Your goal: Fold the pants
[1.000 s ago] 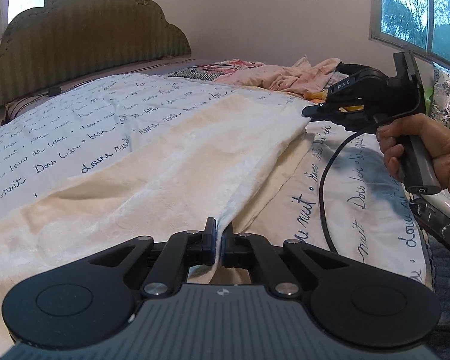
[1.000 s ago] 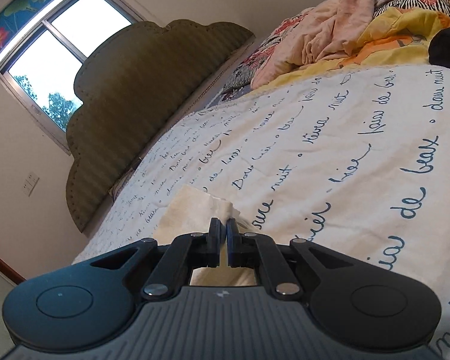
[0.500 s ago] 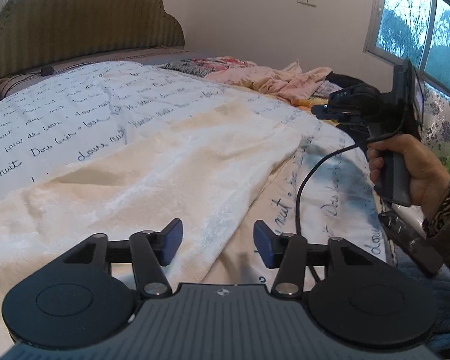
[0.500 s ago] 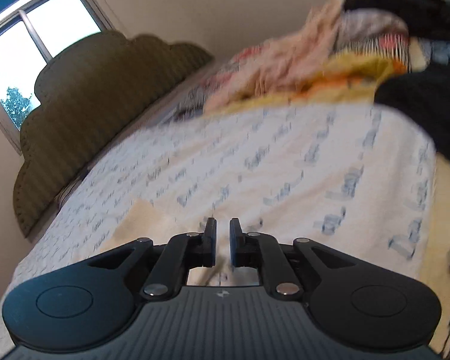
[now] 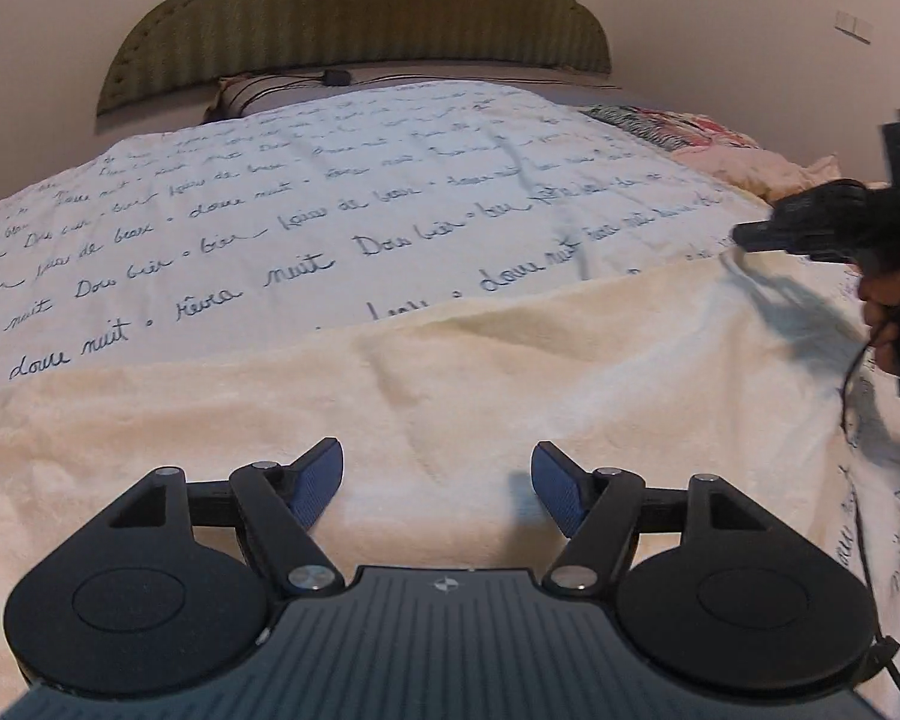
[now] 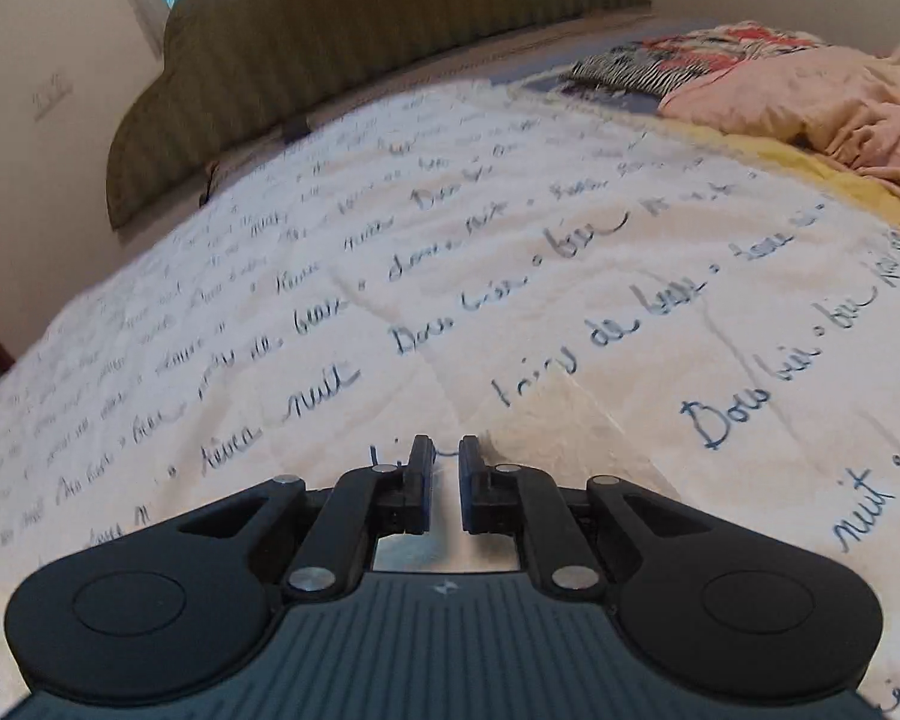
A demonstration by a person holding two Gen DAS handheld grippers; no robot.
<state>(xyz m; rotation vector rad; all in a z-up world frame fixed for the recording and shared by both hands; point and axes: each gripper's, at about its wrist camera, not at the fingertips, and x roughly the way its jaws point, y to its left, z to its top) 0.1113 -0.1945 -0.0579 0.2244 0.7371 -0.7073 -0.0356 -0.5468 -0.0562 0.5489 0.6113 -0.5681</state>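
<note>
The cream fleece pants [image 5: 450,384] lie spread across the near part of the bed on a white bedspread with blue script [image 5: 330,204]. My left gripper [image 5: 437,483] is open and empty just above the pants. In the left wrist view my right gripper [image 5: 744,237] hovers at the pants' far right end. In the right wrist view my right gripper [image 6: 444,483] has its jaws a narrow gap apart with nothing between them, above the bedspread [image 6: 510,300]; a strip of pants [image 6: 6,612] shows at the lower left.
A green padded headboard [image 5: 354,18] stands at the back. A heap of pink and patterned clothes [image 6: 810,90] lies at the bed's far right. A black cable [image 5: 852,396] hangs from the right gripper over the pants.
My left gripper let go of the pants, opened wide and turned toward the headboard. My right gripper released the pants end, parted slightly and swung over the bedspread.
</note>
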